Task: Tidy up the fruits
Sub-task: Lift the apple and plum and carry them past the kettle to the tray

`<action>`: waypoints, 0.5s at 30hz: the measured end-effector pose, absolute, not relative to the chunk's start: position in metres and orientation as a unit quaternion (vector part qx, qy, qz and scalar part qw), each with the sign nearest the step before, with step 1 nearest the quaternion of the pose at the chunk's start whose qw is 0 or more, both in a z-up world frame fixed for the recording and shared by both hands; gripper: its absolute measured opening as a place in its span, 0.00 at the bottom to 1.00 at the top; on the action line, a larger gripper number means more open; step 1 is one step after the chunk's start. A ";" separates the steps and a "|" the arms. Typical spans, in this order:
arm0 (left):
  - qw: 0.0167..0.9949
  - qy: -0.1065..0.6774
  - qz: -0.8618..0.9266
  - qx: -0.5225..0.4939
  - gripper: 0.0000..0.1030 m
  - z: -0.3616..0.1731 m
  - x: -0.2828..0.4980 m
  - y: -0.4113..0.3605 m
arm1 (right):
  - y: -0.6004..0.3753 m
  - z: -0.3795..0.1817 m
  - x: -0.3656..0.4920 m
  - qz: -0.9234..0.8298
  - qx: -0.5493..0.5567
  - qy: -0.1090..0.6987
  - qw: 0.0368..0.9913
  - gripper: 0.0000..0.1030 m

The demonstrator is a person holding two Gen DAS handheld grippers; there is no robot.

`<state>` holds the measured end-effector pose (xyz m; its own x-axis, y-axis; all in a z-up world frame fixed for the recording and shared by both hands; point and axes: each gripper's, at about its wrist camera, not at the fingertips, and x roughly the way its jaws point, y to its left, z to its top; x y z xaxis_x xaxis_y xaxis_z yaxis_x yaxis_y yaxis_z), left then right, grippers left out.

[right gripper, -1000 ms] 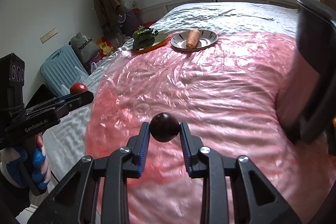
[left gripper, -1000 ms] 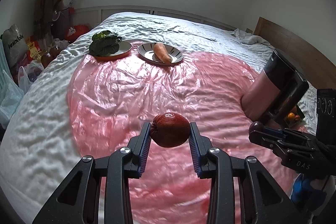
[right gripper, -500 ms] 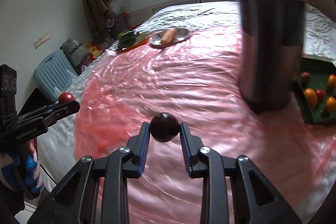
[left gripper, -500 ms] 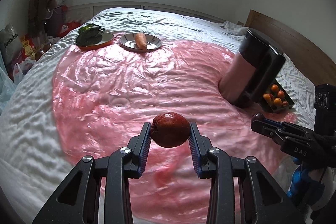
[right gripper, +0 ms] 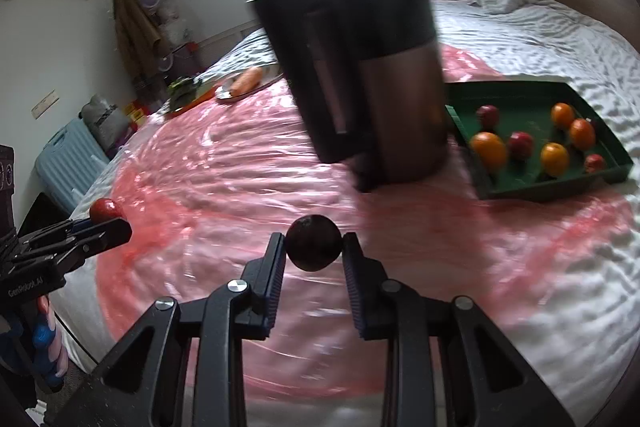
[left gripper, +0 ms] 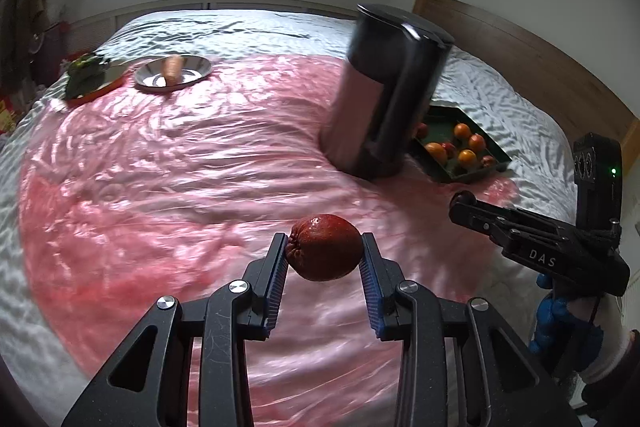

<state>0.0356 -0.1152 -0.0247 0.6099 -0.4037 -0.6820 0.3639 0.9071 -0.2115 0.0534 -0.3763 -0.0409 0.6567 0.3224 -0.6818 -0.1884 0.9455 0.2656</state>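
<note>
Fruit is in both tongs right now, held up over the pink sheet point(left gripper: 160, 187) on the bed. In the left wrist view, the left tongs point(left gripper: 323, 259) are squeezed shut on a red fruit point(left gripper: 325, 247), and its blue pads point(left gripper: 276, 279) press on both sides. In the right wrist view, the right tongs point(right gripper: 314, 251) are shut tight on a small dark fruit point(right gripper: 314, 242). More fruit, orange ones and red ones, sits in the green tray point(right gripper: 520, 187) further along the bed, well away from both tongs. A big dark jug point(right gripper: 360, 67) stands right beside the tray, between the left tongs and the tray. I think the next job is to carry both fruits to the tray. To do it well, keep the squeeze steady so nothing drops. Go around the jug, not into it, because a bump could tip it. Bring each fruit down low over a bare green spot before letting go, so it does not roll or hit the others. One side at a time looks safer, since the tray is small.
</note>
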 end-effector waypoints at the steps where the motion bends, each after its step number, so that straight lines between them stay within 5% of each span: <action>1: 0.895 0.387 -0.218 -0.024 0.30 -0.025 0.036 -0.121 | -0.384 -0.042 0.053 0.136 0.088 0.390 0.907 0.46; 15: 0.865 0.389 -0.316 0.020 0.30 -0.025 0.054 -0.252 | -0.514 -0.037 0.075 0.054 0.108 0.365 0.923 0.46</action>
